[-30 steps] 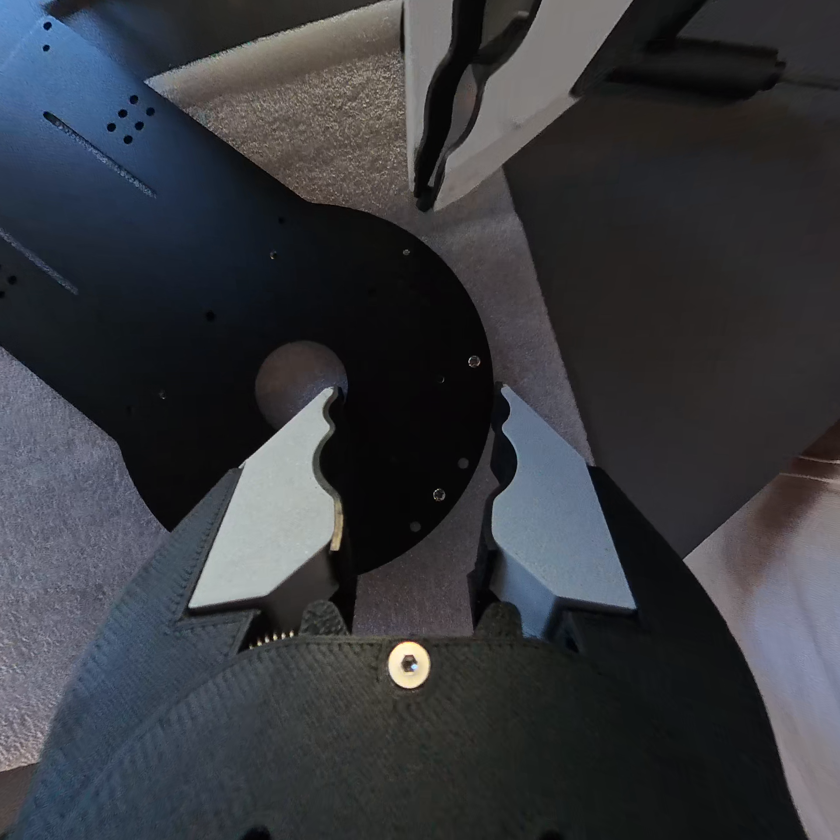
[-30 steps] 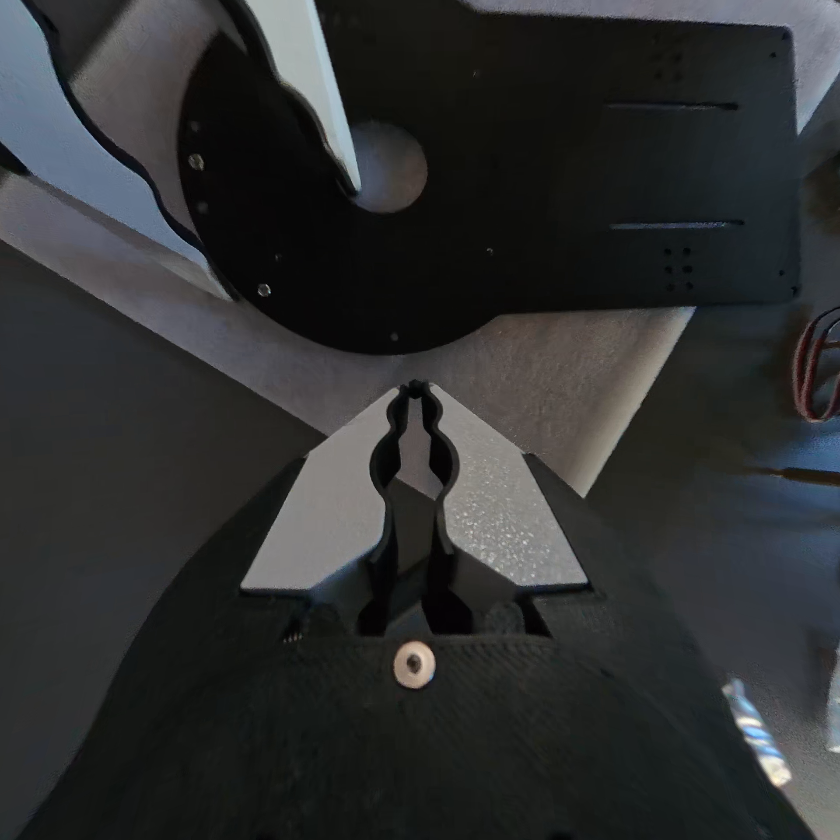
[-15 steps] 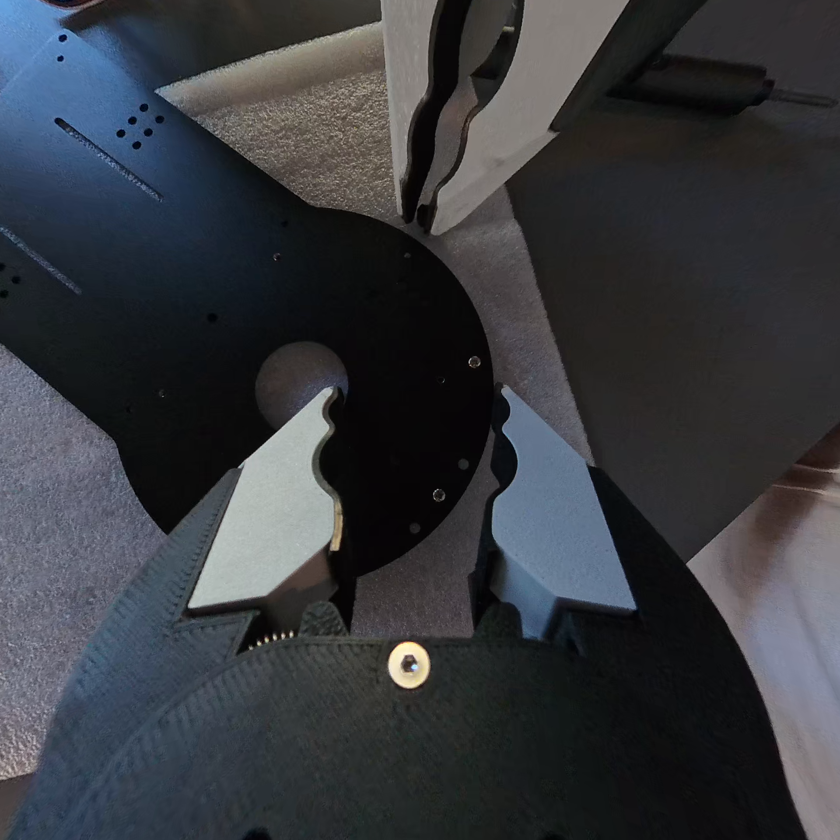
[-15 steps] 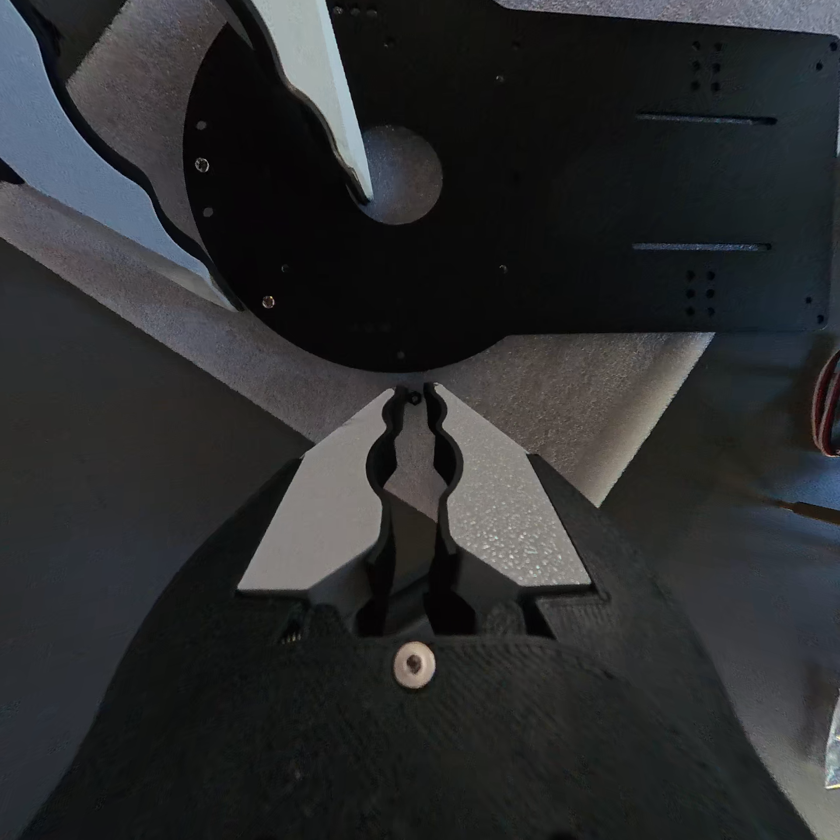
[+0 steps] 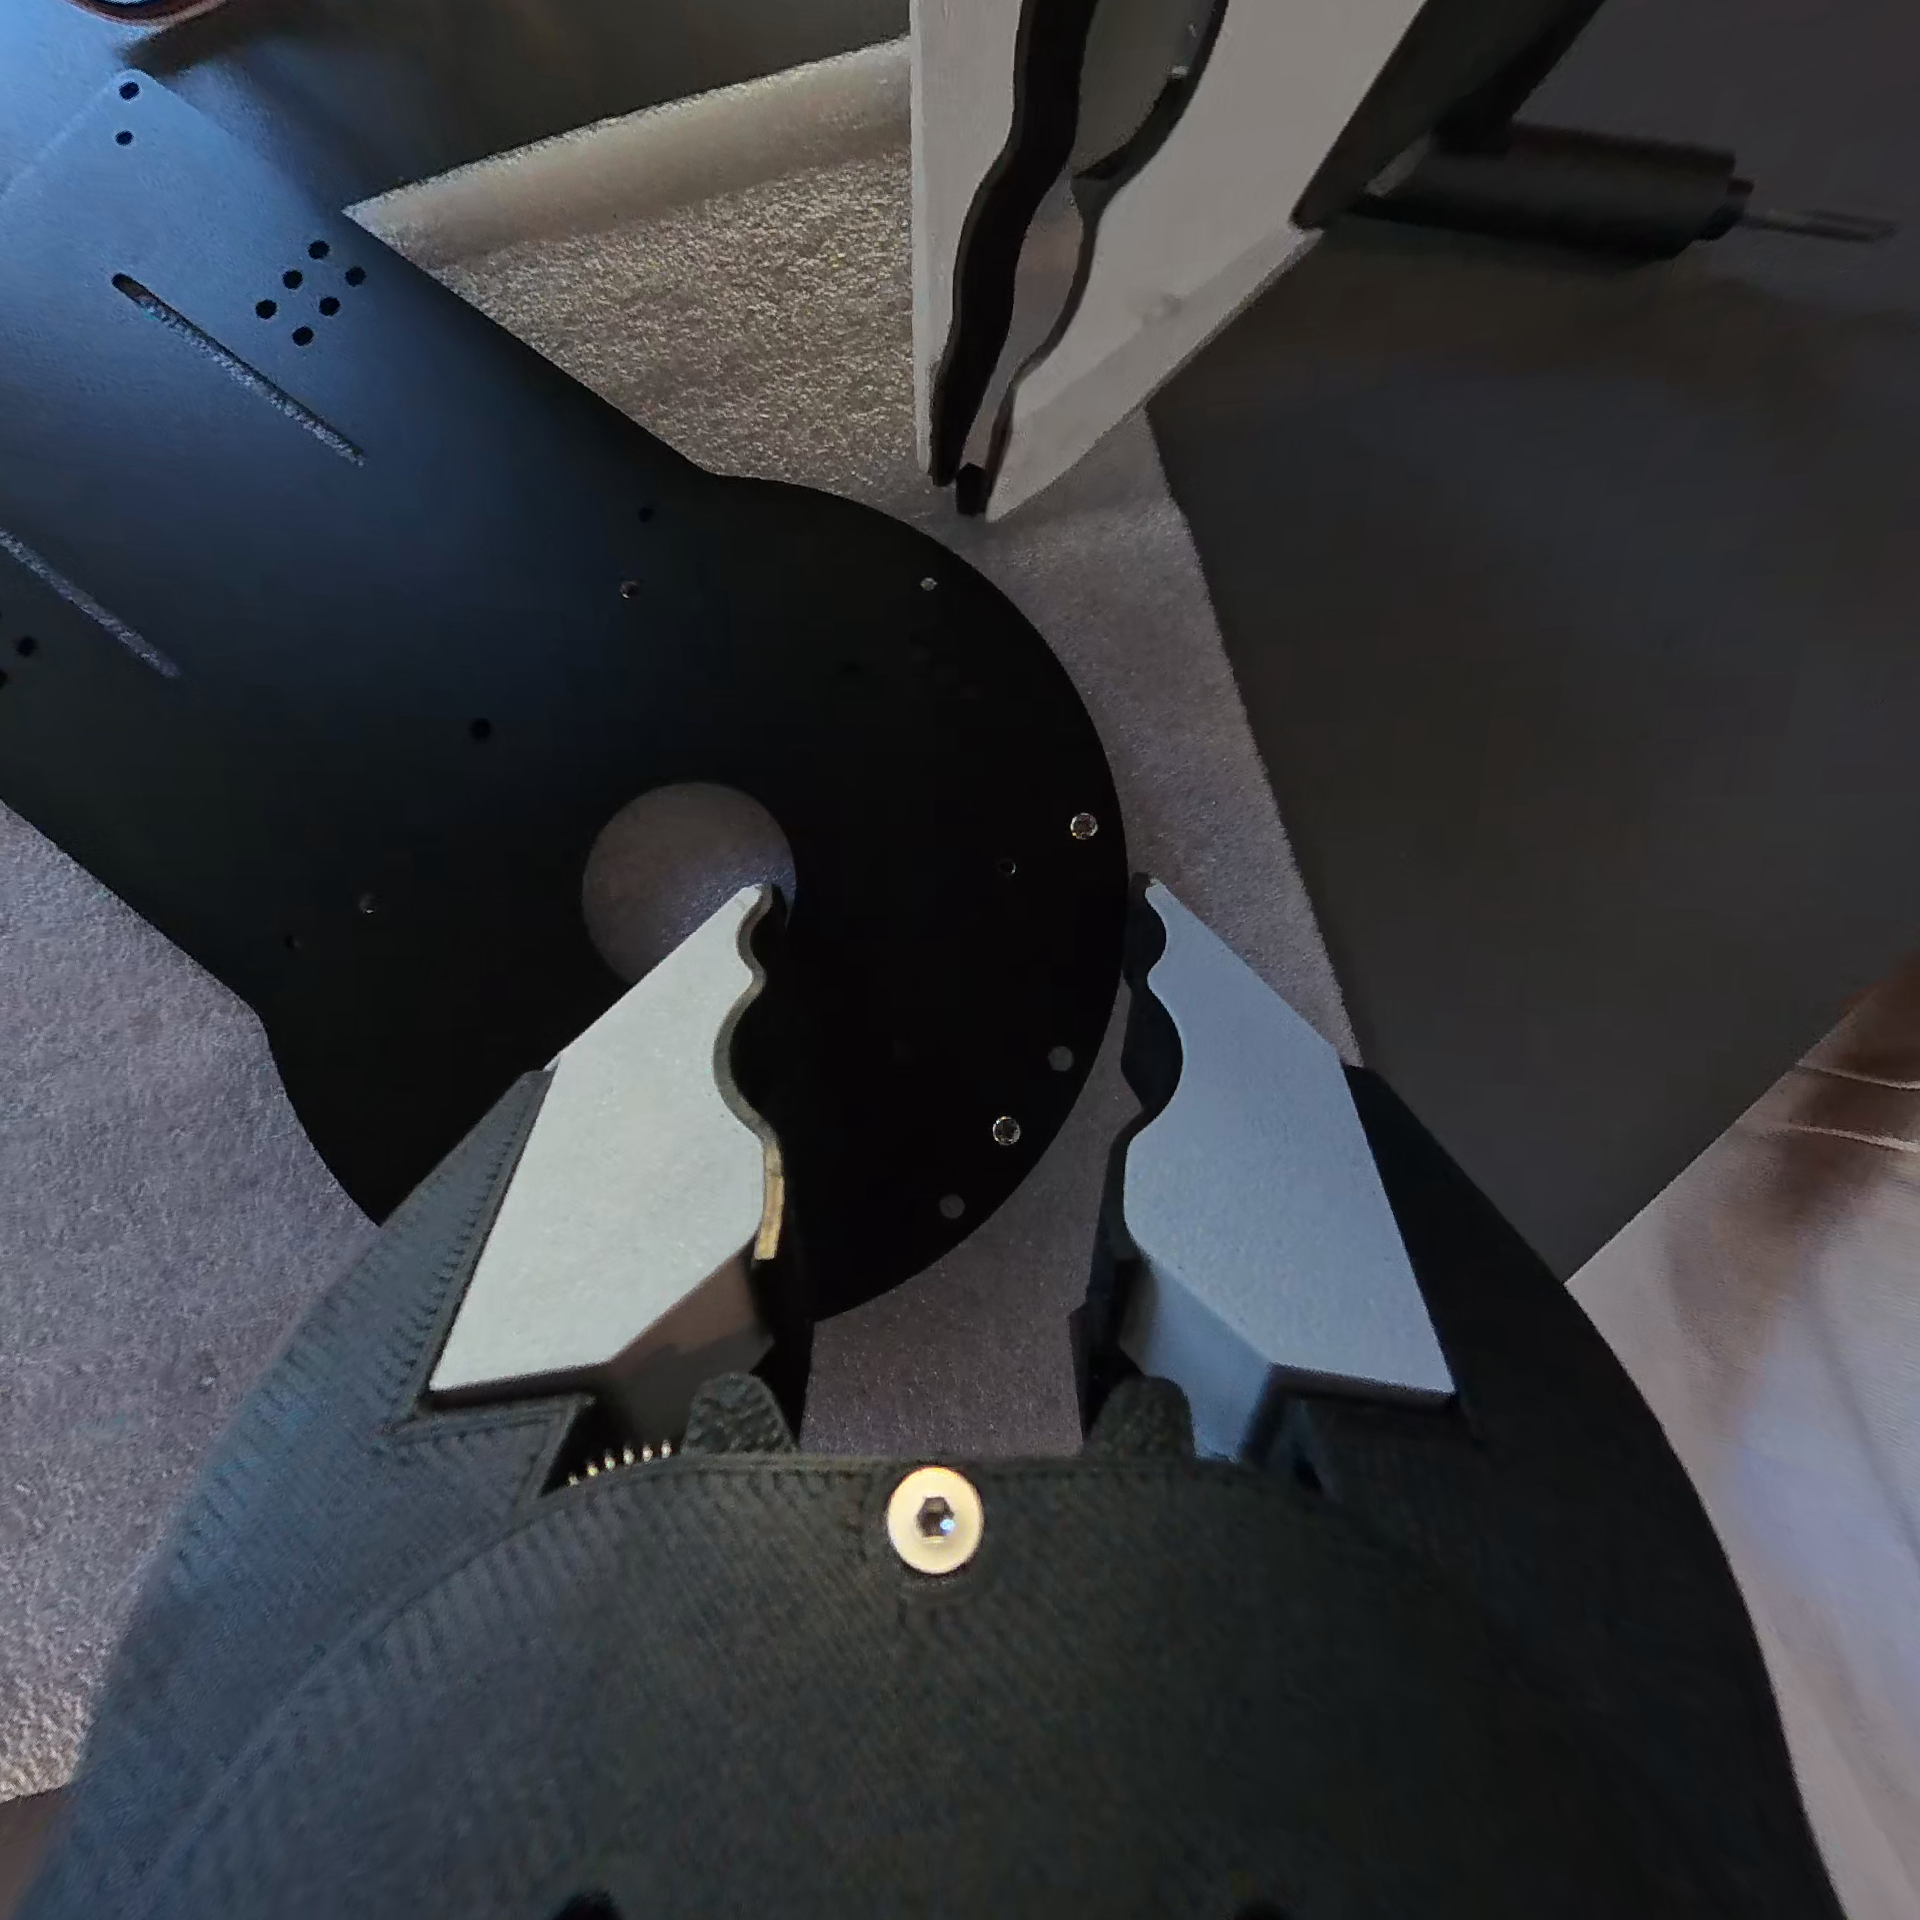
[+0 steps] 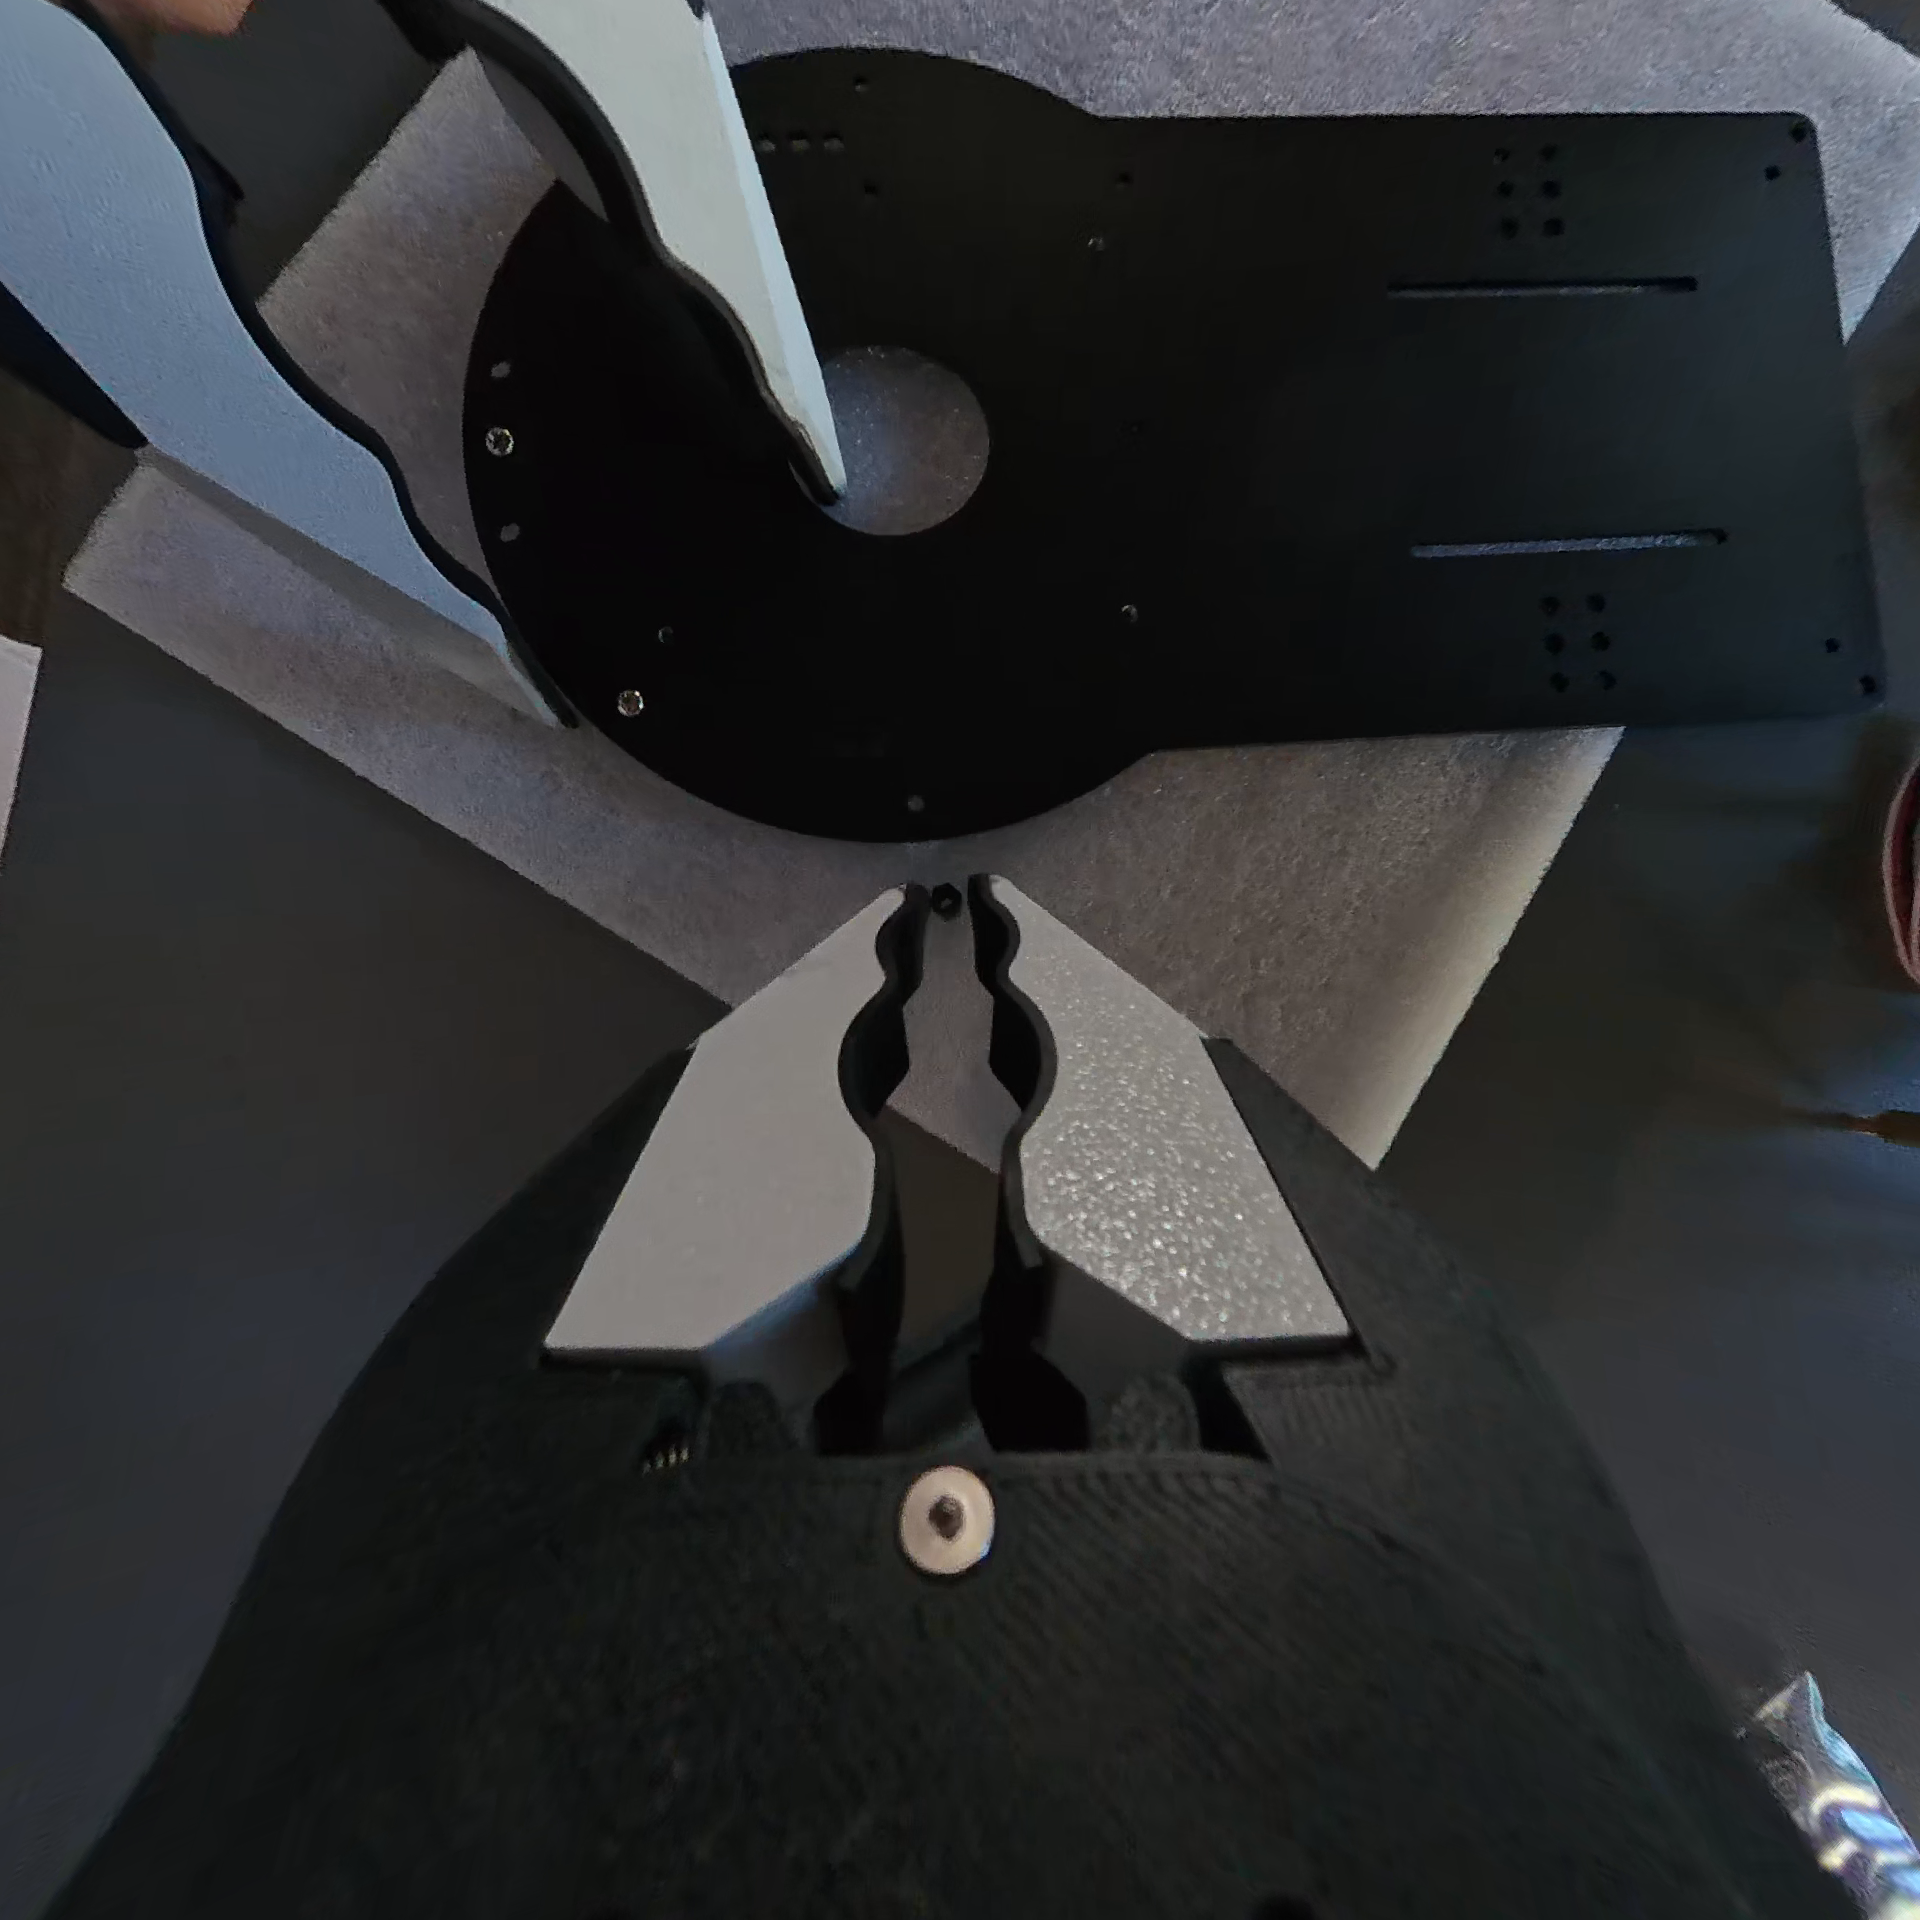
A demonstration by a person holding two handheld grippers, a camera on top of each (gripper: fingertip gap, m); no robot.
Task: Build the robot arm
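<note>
Grey foam (image 6: 1299, 831) lies under the black plate (image 6: 1195, 468). Right gripper (image 6: 945, 896) pinches a tiny nut (image 6: 945, 900) just beside the plate's round end; left gripper (image 5: 956, 899) straddles that end, wide apart.

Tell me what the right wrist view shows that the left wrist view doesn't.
Only the right wrist view shows a tiny black nut pinched between the right gripper tips, red looped cable at the right edge, and a clear plastic bag.

Only the left wrist view shows a dark cylindrical tool beyond the right gripper.

Both show the flat black metal plate with a round hole on grey foam sheet, straddled by the open left gripper.
</note>
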